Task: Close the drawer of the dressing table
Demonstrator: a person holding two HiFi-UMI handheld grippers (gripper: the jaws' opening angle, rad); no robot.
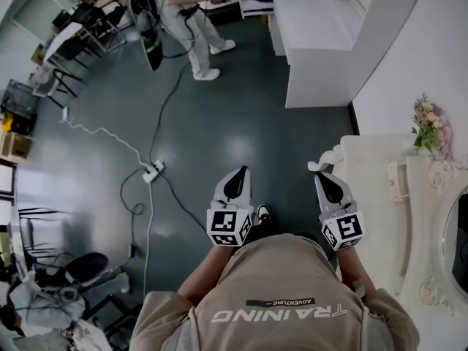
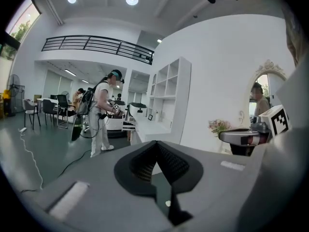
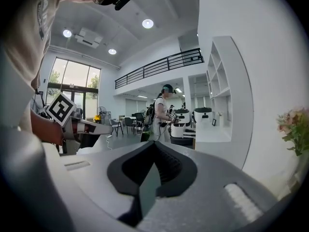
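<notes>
The cream dressing table (image 1: 369, 218) stands at the right, with its oval mirror (image 1: 457, 251) and pink flowers (image 1: 431, 126) at the back. From above I cannot make out its drawer. My left gripper (image 1: 239, 174) hangs over the dark floor, well left of the table. Seen in its own view, the left gripper (image 2: 157, 144) has its jaws together with nothing between them. My right gripper (image 1: 325, 175) hovers just off the table's ornate front-left corner (image 1: 327, 159), apart from it. The right gripper (image 3: 154, 145) is likewise shut and empty.
A white shelf unit (image 1: 322, 42) stands ahead of the table. Farther back another person (image 1: 191, 28) in white holds grippers. A cable and power strip (image 1: 153, 170) lie on the floor to the left, with chairs (image 1: 80, 269) beyond.
</notes>
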